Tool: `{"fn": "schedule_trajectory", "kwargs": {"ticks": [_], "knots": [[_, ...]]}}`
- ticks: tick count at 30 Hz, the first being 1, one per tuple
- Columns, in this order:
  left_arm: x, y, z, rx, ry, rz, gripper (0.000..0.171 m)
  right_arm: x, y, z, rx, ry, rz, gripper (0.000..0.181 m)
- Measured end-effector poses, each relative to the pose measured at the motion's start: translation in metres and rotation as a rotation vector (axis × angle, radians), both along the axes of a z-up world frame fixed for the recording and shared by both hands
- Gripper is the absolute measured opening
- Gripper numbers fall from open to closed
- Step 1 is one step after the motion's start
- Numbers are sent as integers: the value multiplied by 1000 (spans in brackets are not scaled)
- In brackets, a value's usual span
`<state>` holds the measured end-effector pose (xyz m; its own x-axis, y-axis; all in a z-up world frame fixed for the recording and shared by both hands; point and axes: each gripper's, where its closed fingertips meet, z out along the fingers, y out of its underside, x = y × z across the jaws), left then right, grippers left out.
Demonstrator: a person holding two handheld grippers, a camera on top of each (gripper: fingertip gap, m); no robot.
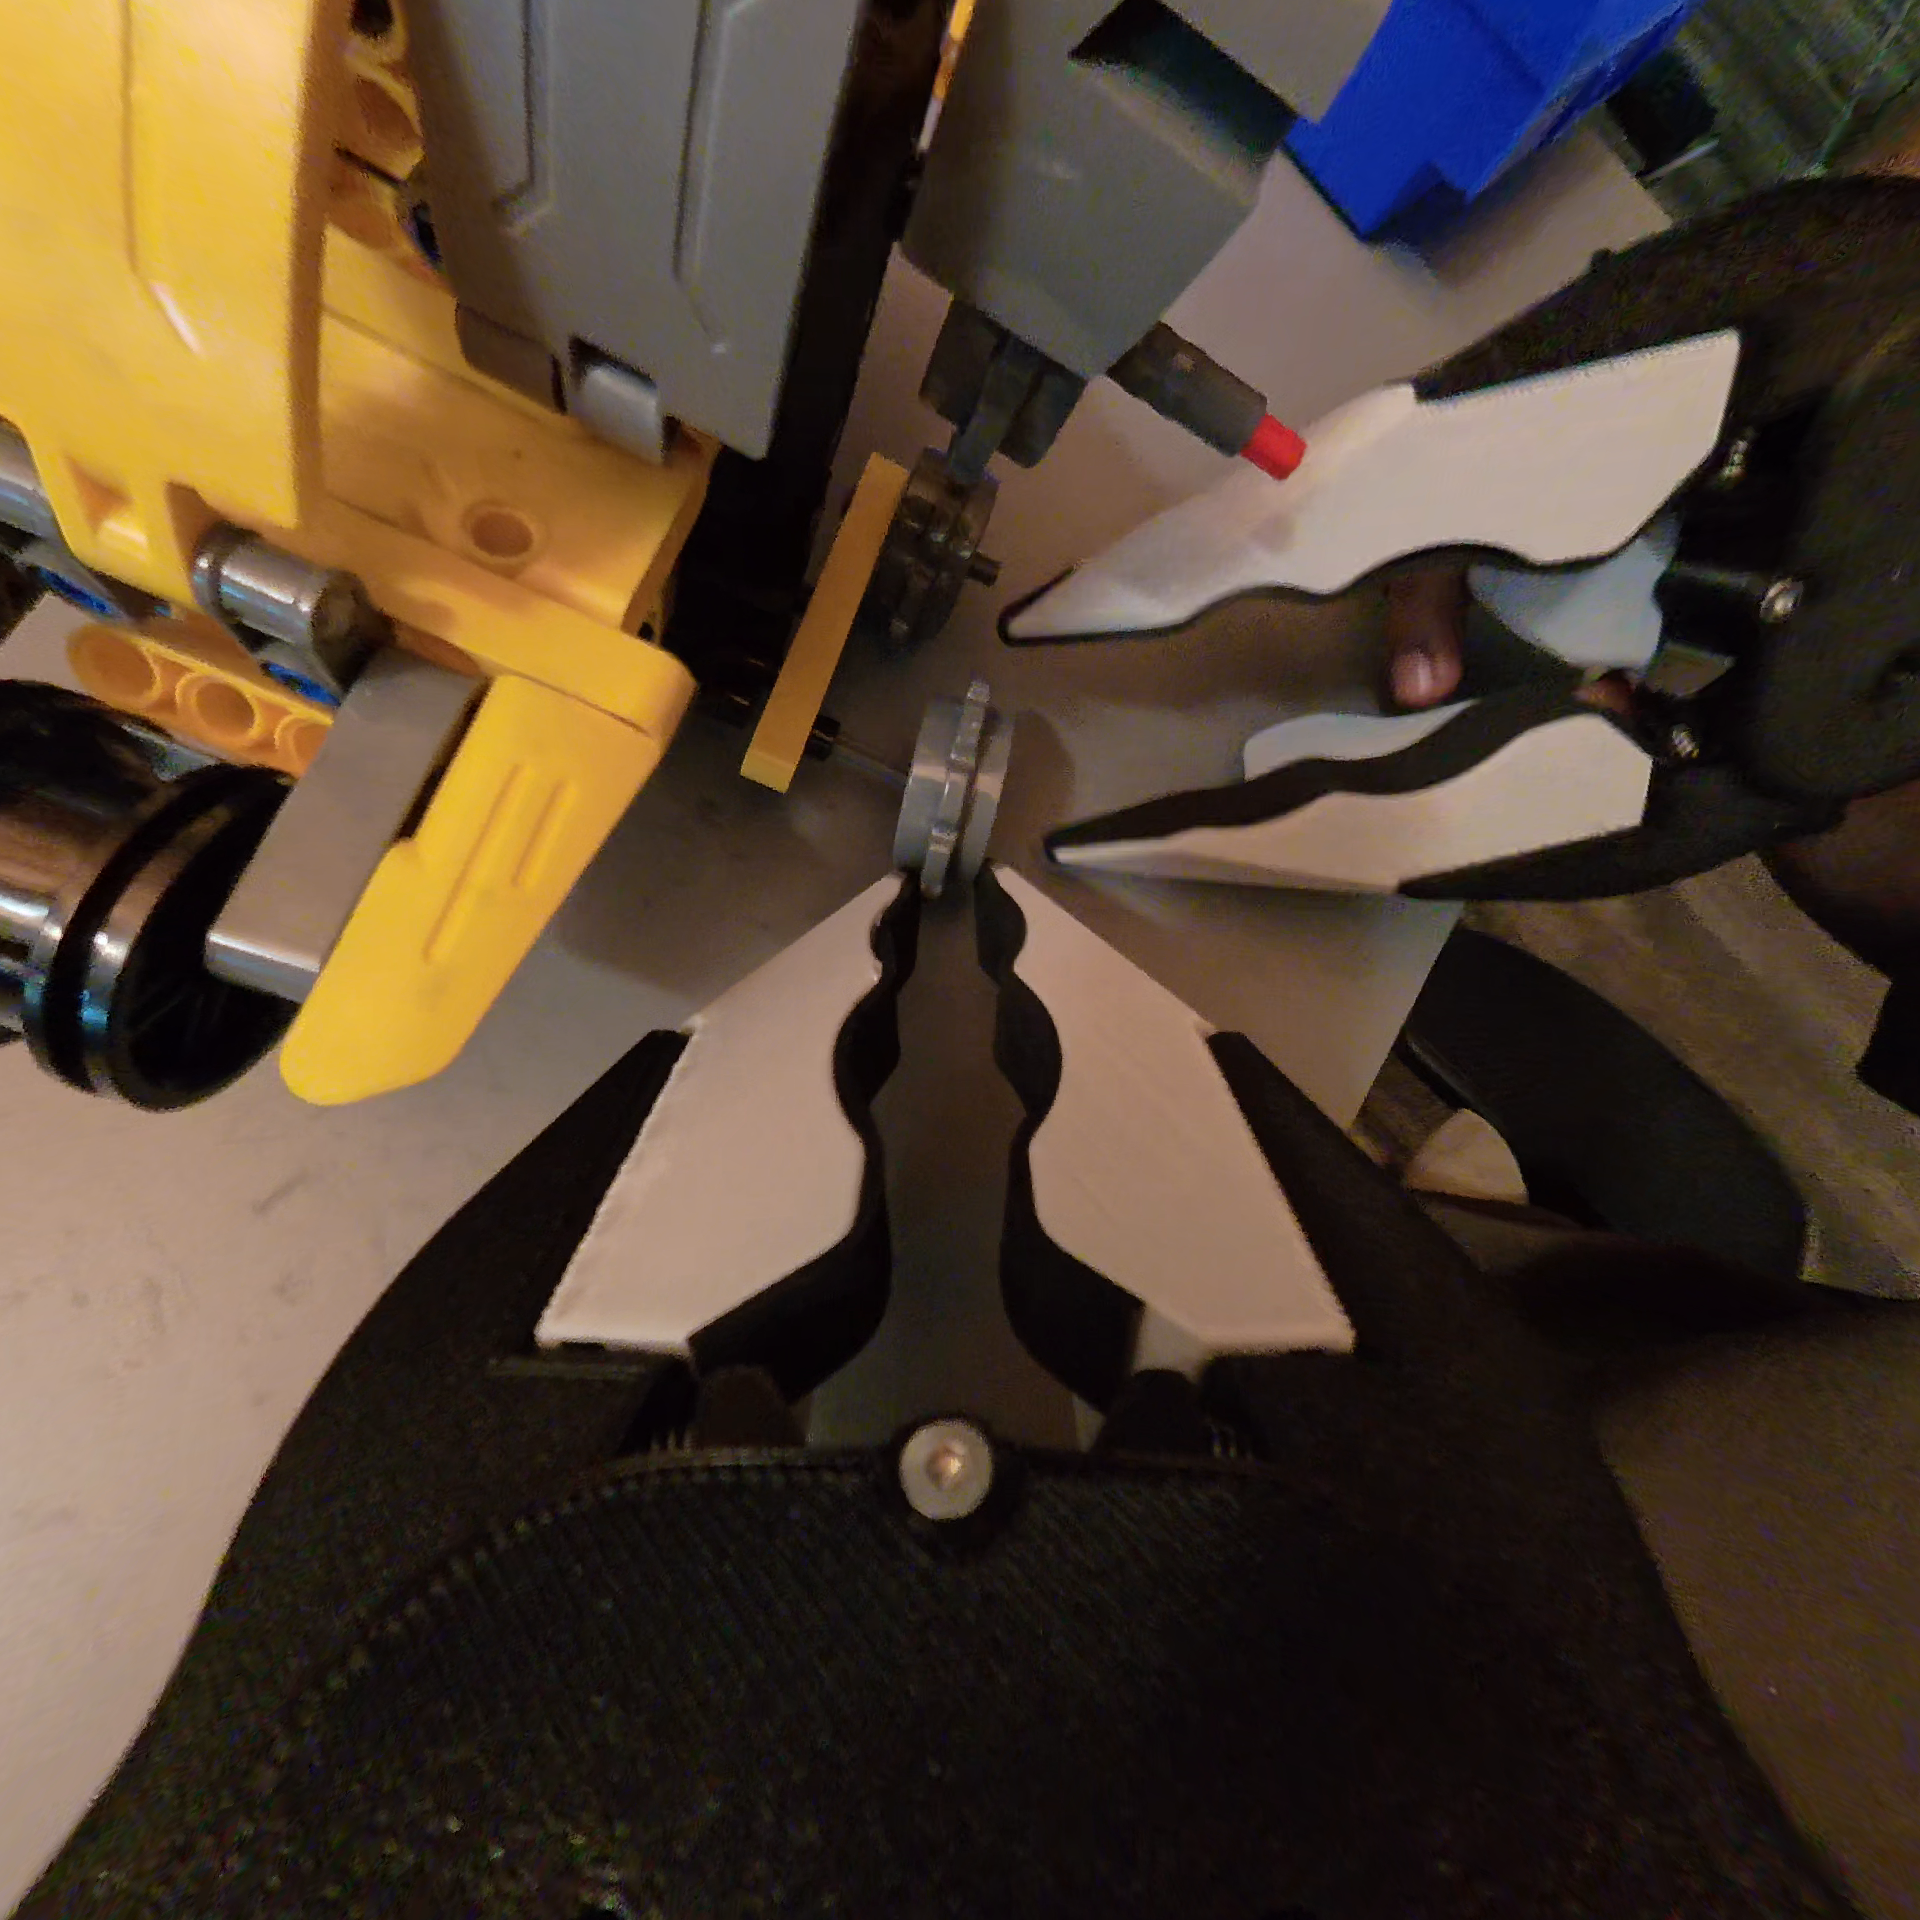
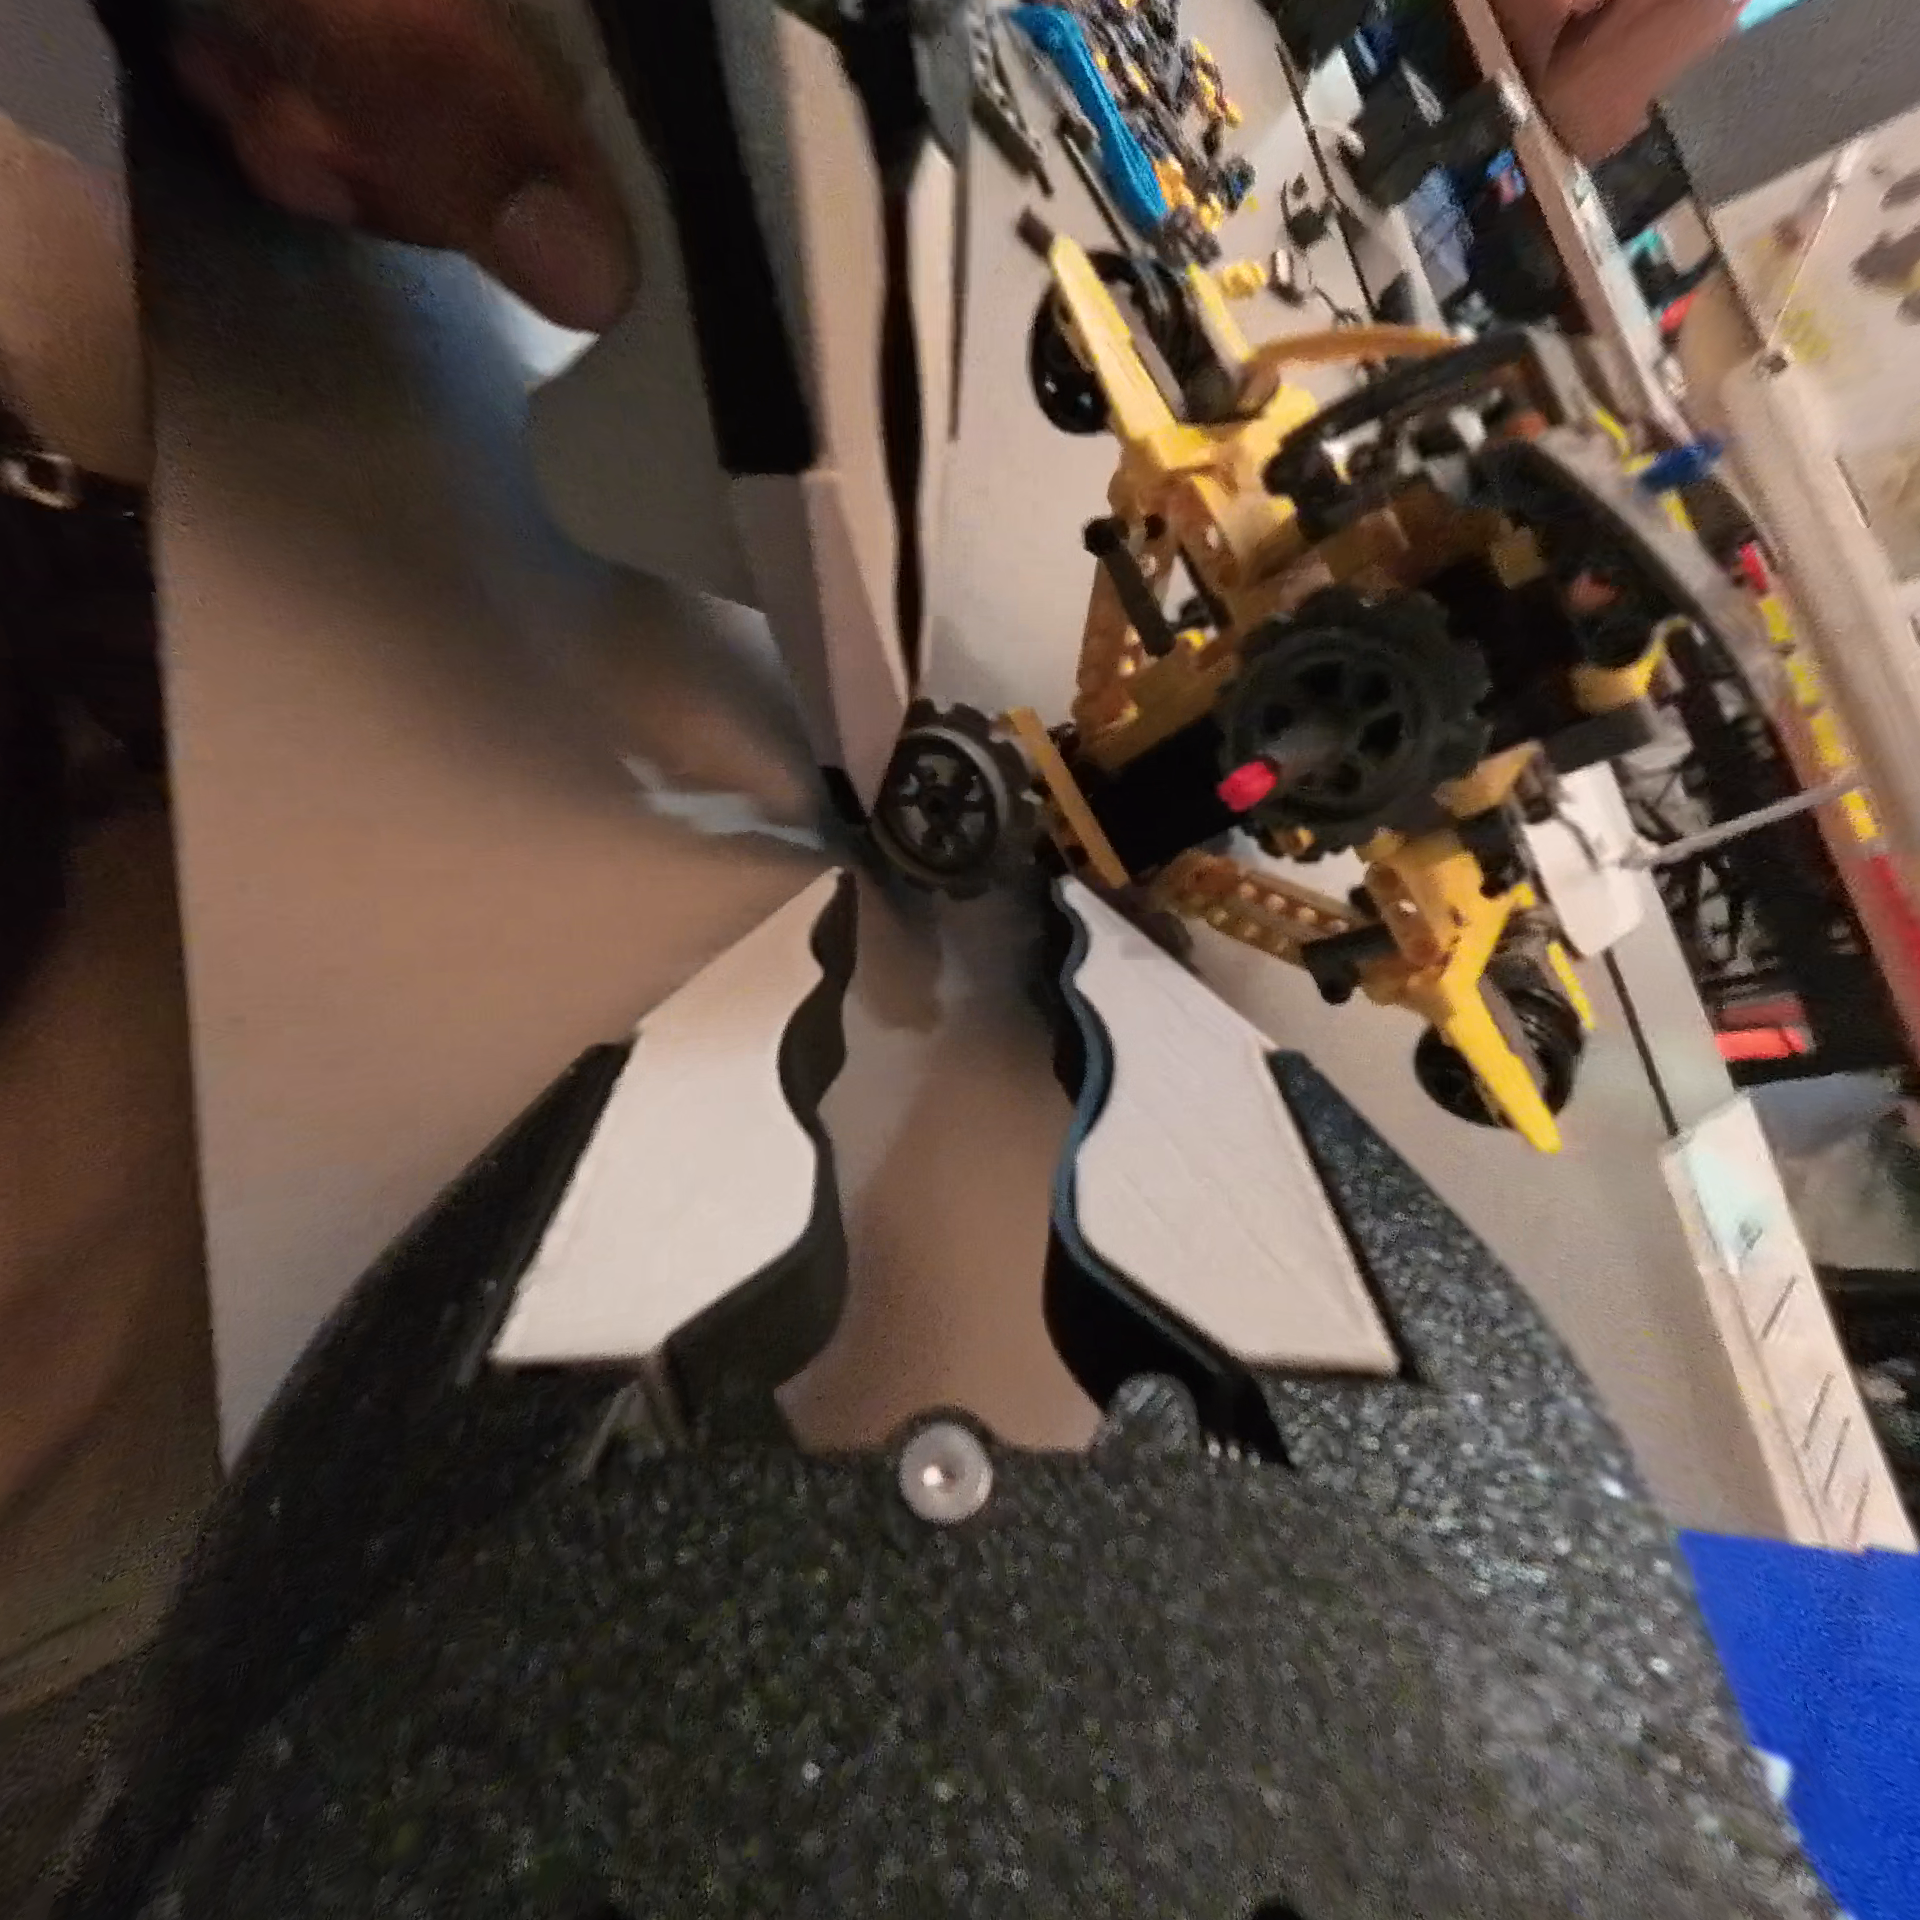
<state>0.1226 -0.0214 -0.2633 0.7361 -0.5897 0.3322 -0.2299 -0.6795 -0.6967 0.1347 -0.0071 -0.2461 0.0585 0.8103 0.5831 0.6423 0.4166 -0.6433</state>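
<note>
My left gripper [image 1: 945, 881] is shut on the rim of a small grey toothed wheel [image 1: 951, 784] and holds it upright, just right of a thin yellow beam [image 1: 821, 634] on a yellow and grey brick-built vehicle [image 1: 343, 416]. A thin axle runs from the beam towards the wheel. My right gripper [image 1: 1029, 738] is open and empty, its tips on either side of the wheel's level, close to its right. In the right wrist view the wheel [image 2: 940, 805] sits just ahead of my open right gripper [image 2: 951, 883], with the left gripper [image 2: 836, 805] coming down from above.
A black gear [image 1: 930, 566] and a red-tipped axle [image 1: 1273, 447] stick out of the vehicle above the wheel. A blue bin [image 1: 1455, 94] stands at the table's [image 1: 156, 1299] far corner. Several loose small parts [image 2: 1143, 135] lie beyond the vehicle [image 2: 1299, 623]. The tips of both grippers are at nearly the same place.
</note>
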Motion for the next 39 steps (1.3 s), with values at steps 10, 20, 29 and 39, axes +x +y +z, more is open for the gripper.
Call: {"fn": "schedule_trajectory", "kwargs": {"ticks": [10, 20, 29, 39], "knots": [[-2, 1, -1, 91, 113, -22, 9, -2, 10, 0, -137, 16, -21, 21], [-2, 2, 0, 102, 112, -29, 9, -9, 11, -3, -190, -3, 7, 15], [-2, 2, 3, 41, 9, -24, 9, -9, 8, 1, -213, 25, -19, 14], [-8, 1, 0, 51, 49, 10, 15, -14, 2, 9, -28, 62, 19, 11]]}}
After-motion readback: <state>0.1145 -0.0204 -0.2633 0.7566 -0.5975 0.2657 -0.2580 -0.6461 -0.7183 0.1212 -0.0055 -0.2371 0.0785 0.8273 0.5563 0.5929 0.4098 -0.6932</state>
